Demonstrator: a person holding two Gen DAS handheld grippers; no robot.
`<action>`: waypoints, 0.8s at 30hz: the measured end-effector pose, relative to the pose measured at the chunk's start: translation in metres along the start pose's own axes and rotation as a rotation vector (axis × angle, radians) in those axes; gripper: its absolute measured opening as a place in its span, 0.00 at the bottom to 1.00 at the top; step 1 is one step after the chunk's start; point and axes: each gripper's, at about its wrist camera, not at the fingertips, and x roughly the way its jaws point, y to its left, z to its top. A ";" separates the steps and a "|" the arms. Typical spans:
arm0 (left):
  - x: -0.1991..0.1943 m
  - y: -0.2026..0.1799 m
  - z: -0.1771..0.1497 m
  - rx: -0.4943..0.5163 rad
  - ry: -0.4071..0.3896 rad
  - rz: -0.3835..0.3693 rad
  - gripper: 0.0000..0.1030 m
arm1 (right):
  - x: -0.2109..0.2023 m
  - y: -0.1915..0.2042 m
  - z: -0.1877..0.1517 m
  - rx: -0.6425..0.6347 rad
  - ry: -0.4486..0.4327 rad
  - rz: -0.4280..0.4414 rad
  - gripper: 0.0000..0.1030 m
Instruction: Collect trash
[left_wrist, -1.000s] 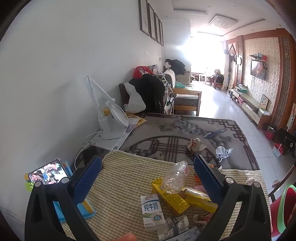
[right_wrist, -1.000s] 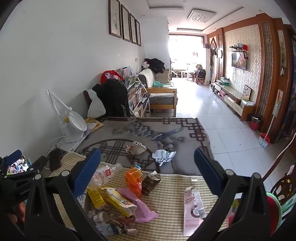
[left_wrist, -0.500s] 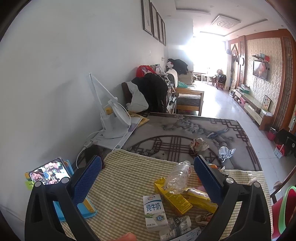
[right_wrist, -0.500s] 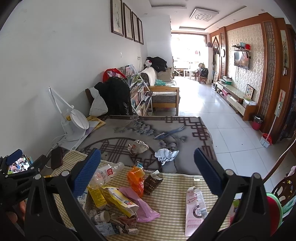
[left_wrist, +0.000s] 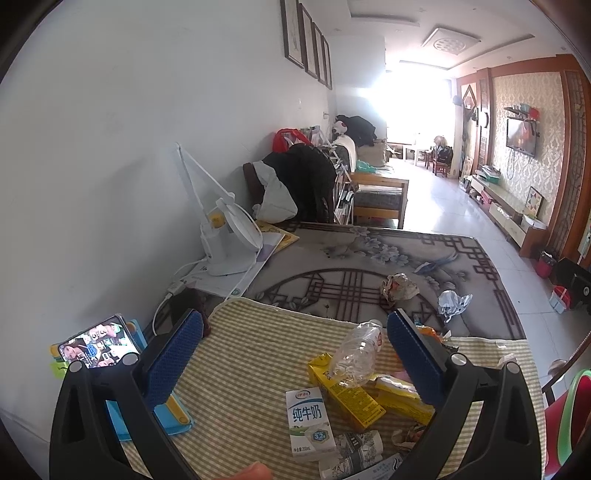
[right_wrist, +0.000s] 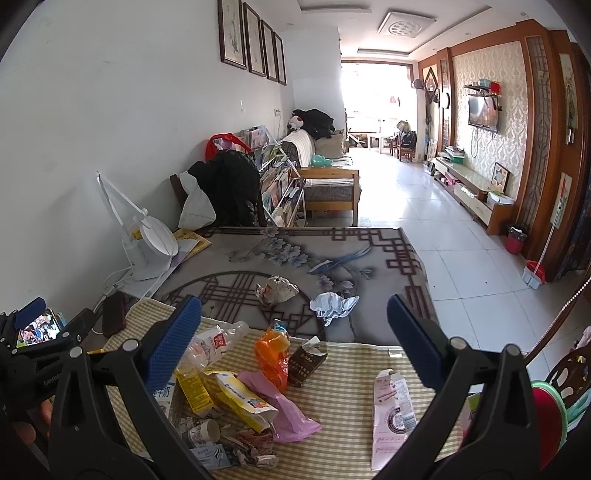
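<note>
Trash lies heaped on a yellow checked mat (left_wrist: 258, 354) (right_wrist: 343, 391). In the left wrist view I see a white milk carton (left_wrist: 308, 422), a yellow juice box (left_wrist: 345, 393) and a crushed clear bottle (left_wrist: 356, 356). My left gripper (left_wrist: 293, 349) hovers open above them, holding nothing. The right wrist view shows an orange bag (right_wrist: 273, 352), a brown carton (right_wrist: 306, 361), a pink bag (right_wrist: 284, 406) and a pink-white carton (right_wrist: 391, 413). My right gripper (right_wrist: 293, 339) is open and empty above the pile. Crumpled paper (right_wrist: 277, 290) and a foil wrapper (right_wrist: 332, 304) lie further back on the grey cloth.
A white desk lamp (left_wrist: 225, 232) stands by the left wall with cables. A phone (left_wrist: 98, 341) leans on a blue stand at the left. A red and green bin (right_wrist: 554, 417) sits at the right table edge. The long room with sofa (right_wrist: 328, 173) stretches behind.
Both grippers have drifted slightly, so the scene shifts a little in each view. Both stay open and the trash has not moved.
</note>
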 end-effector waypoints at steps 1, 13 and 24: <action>0.000 0.000 0.001 -0.004 0.002 0.002 0.93 | 0.000 0.000 0.000 0.004 0.002 0.005 0.96; 0.002 -0.002 0.001 -0.002 0.009 0.013 0.93 | 0.008 0.002 -0.005 -0.001 0.005 0.011 0.96; 0.010 -0.005 0.000 -0.003 0.021 0.002 0.93 | 0.014 -0.001 -0.003 -0.005 0.017 0.004 0.96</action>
